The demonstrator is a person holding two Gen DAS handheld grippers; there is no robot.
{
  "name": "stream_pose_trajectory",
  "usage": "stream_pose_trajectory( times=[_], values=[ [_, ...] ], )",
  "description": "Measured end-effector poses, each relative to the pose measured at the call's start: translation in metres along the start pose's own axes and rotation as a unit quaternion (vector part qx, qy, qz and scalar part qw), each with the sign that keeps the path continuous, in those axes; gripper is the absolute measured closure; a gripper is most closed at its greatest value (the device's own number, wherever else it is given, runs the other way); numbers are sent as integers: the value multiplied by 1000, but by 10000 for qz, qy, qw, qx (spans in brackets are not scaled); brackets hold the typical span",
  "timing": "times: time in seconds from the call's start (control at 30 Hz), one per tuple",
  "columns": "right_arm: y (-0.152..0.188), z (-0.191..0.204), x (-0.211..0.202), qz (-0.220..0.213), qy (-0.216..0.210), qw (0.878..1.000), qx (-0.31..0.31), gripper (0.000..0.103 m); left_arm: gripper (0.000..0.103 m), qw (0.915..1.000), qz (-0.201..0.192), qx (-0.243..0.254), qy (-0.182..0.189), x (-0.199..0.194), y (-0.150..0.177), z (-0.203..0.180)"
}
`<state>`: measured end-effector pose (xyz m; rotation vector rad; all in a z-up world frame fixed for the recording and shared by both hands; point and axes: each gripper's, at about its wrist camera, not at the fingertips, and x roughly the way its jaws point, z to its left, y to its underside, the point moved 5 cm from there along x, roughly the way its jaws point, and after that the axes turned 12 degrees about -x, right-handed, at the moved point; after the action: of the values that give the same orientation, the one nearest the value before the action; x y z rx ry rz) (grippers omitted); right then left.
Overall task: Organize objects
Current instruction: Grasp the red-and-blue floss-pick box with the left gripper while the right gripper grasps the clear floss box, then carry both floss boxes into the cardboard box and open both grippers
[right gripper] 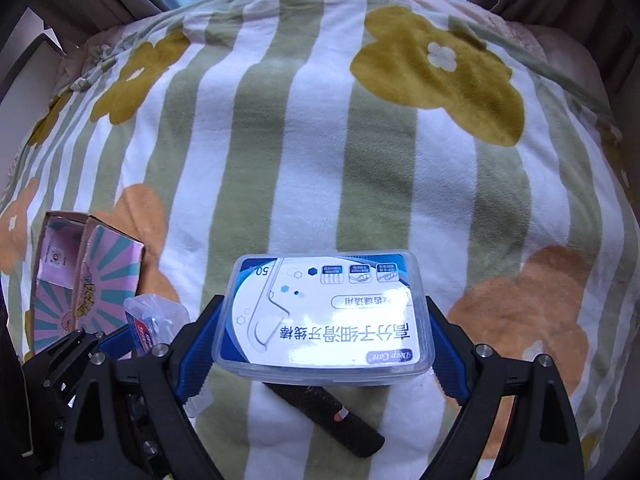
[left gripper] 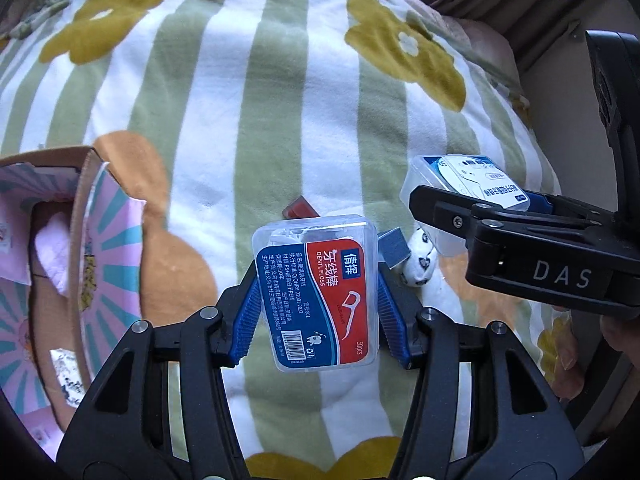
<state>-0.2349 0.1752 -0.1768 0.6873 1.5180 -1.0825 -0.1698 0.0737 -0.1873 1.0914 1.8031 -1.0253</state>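
Note:
My left gripper [left gripper: 318, 280] is shut on a clear dental floss box with a red and blue label [left gripper: 318, 292], and its blue pads press on both long sides. The box hangs above the striped flower blanket [left gripper: 248, 112]. My right gripper [right gripper: 324, 344] is shut on a wider clear floss box with a white and blue label [right gripper: 328, 312], held flat across its jaws. In the left wrist view this second box [left gripper: 468, 180] sits to the right in the black right gripper [left gripper: 480, 216]. In the right wrist view the left gripper [right gripper: 116, 344] and the red-labelled box [right gripper: 154, 320] show at lower left.
An open pink cardboard box [left gripper: 92, 248] [right gripper: 92, 276] lies on the blanket at the left. A small white panda ball [left gripper: 418, 268], a grey-blue cube [left gripper: 394, 246] and a red piece [left gripper: 298, 210] lie below the boxes. A black stick [right gripper: 328, 416] lies under the right gripper.

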Motion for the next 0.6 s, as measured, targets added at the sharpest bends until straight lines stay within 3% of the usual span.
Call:
stream_pose_trajectory(
  times=[0.17,0.37,0.6],
  values=[
    [3,22,-47,-279,117,9995,12,14,53,9992,-257,270,-147,-63,7,4],
    [33,38,-102,-562,259,9981,53,14,53,9978,-411,437,-284,-117,21,14],
    [74,64,-132,-816,463,9955,125,14,53,9961,-586,505,-423,-153,48,33]
  ],
)
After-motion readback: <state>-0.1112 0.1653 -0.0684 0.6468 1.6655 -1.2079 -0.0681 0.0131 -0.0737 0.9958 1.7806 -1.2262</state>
